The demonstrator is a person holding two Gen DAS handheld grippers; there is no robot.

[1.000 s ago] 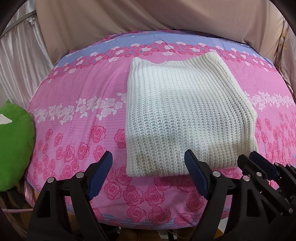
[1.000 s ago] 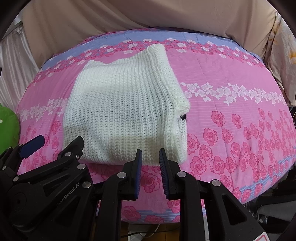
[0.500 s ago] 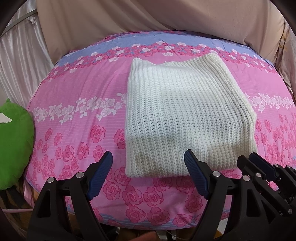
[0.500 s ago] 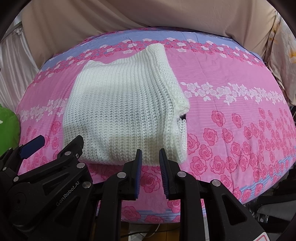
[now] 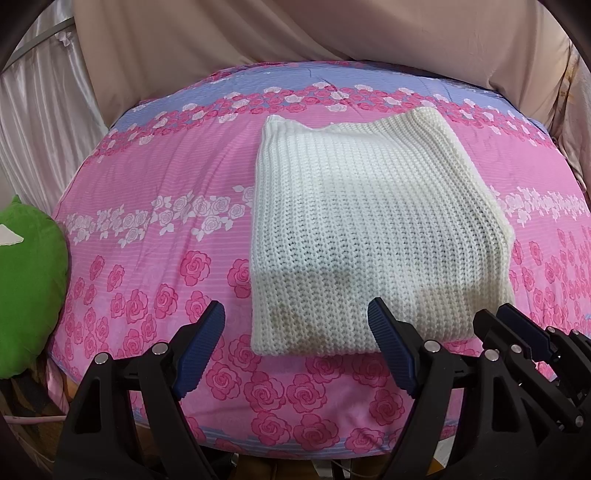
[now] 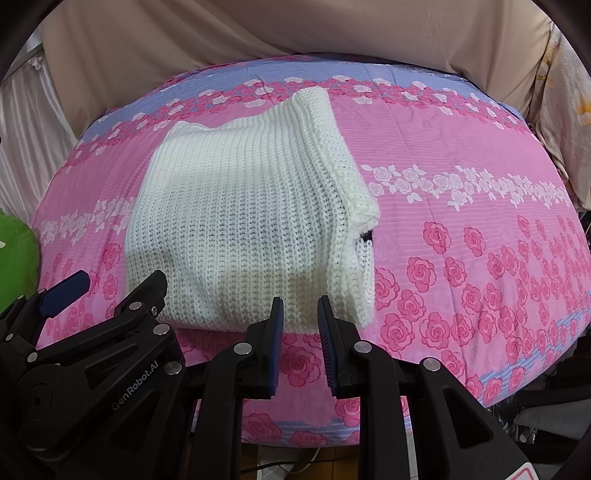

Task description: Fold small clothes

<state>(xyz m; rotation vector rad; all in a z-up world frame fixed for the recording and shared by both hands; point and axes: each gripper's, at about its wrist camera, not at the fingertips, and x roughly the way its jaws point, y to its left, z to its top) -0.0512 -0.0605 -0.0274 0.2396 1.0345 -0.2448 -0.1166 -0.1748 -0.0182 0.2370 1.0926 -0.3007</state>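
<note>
A white knitted sweater (image 5: 369, 229) lies folded into a rectangle on the pink rose-patterned cover (image 5: 155, 221); it also shows in the right wrist view (image 6: 251, 229). My left gripper (image 5: 295, 325) hangs just before the sweater's near edge, jaws wide open and empty. My right gripper (image 6: 300, 314) hangs at the near right corner of the sweater, jaws a narrow gap apart, holding nothing. The right gripper also shows at the lower right of the left wrist view (image 5: 517, 332), and the left gripper at the lower left of the right wrist view (image 6: 70, 291).
A green plush cushion (image 5: 26, 288) sits at the left edge of the bed. Beige fabric (image 5: 295, 33) hangs behind the bed, with a pale curtain (image 5: 40, 122) at the left. The cover's front edge (image 5: 295, 439) drops off just below the grippers.
</note>
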